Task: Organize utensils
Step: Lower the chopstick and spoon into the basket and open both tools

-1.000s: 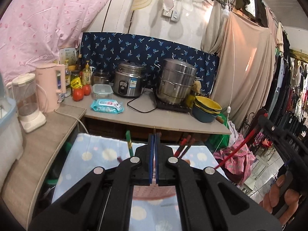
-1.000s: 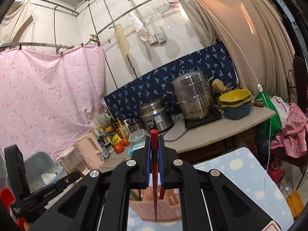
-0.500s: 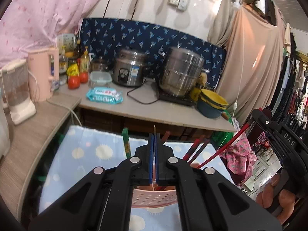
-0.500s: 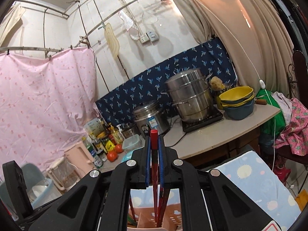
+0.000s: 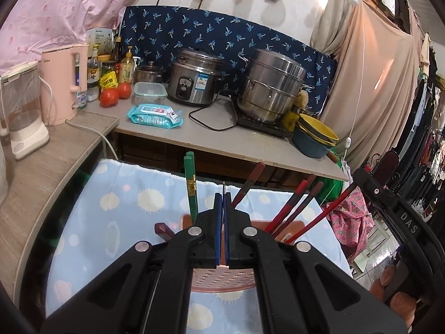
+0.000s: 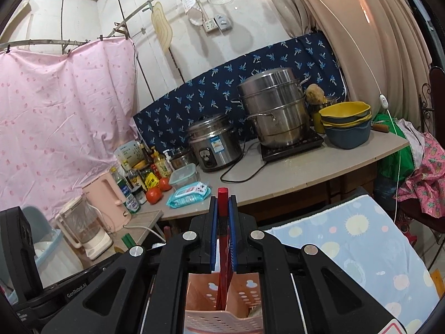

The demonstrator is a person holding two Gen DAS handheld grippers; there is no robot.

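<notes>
Red lacquer shows between my right gripper's [image 6: 222, 203] pads: it pinches a red chopstick [image 6: 223, 194] whose lower end already sits inside the pink perforated holder [image 6: 222, 321] on the blue dotted cloth [image 6: 361, 250]. My left gripper [image 5: 222, 197] is pressed almost shut on a thin metal sliver I can't identify. If I let go while tilted, I judge the stick could lever against the other red chopsticks [image 5: 294, 208] and tip the light holder.

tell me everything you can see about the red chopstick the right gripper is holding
The red chopstick is a slim, glossy stick, plastic or lacquer by its look, with a squared top end poking above the right gripper. The blue-padded fingers are shut on its upper part. It hangs roughly upright, and its lower end reaches down into the perforated pink utensil holder. Whether the tip touches the holder's bottom is hidden.
</notes>
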